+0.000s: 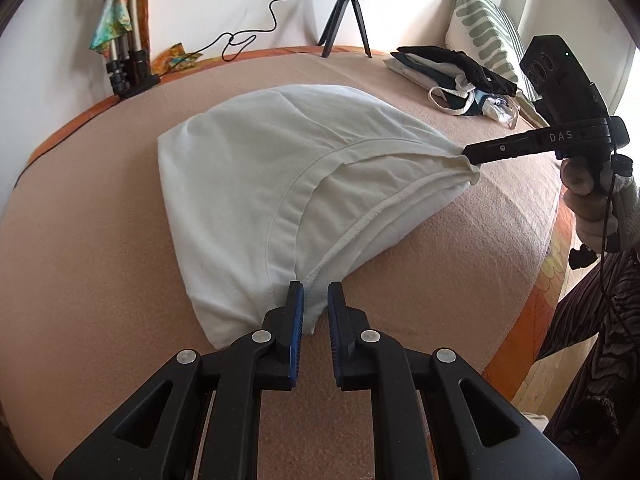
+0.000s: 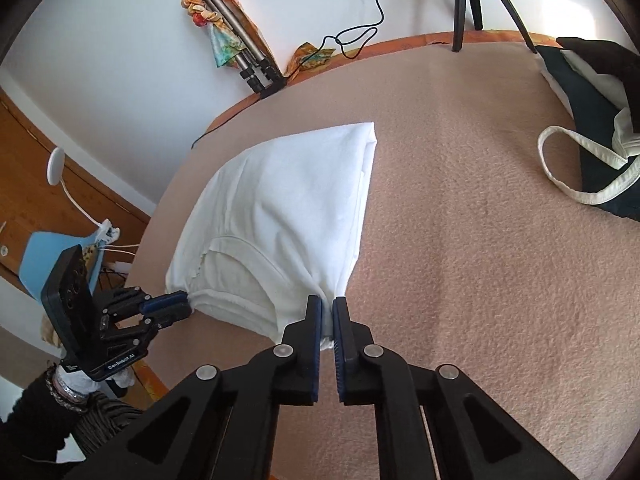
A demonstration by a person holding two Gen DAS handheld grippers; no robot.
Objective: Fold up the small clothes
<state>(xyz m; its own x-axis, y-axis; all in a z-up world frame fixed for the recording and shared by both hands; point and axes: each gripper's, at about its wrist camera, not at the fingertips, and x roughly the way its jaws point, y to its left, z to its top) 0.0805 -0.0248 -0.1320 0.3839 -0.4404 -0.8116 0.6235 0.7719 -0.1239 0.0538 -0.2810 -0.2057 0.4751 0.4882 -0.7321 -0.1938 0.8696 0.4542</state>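
A pink blanket (image 2: 460,220) covered the bed, and the white garment (image 1: 256,184), already folded into a rough wedge, lay on it near the middle. A pile of other clothes (image 1: 452,76) sat well apart toward two o'clock in the left wrist view, beside a patterned pillow (image 1: 484,28).

The garment's long axis ran from its folded far edge at twelve o'clock down to the near hem, where both tools met it. In the left wrist view the cloth spread away toward eleven and twelve o'clock from the left gripper (image 1: 316,292), whose jaws stood nearly together with the near corner of the hem pinched between the blue pads. The right gripper (image 2: 328,308) was pressed shut on the other near corner, bunching it; from it the garment fanned out toward eleven o'clock. Both hands were equally near, each tool angled steeply down at the blanket, so the next fold would likely carry the near hem toward the far edge.
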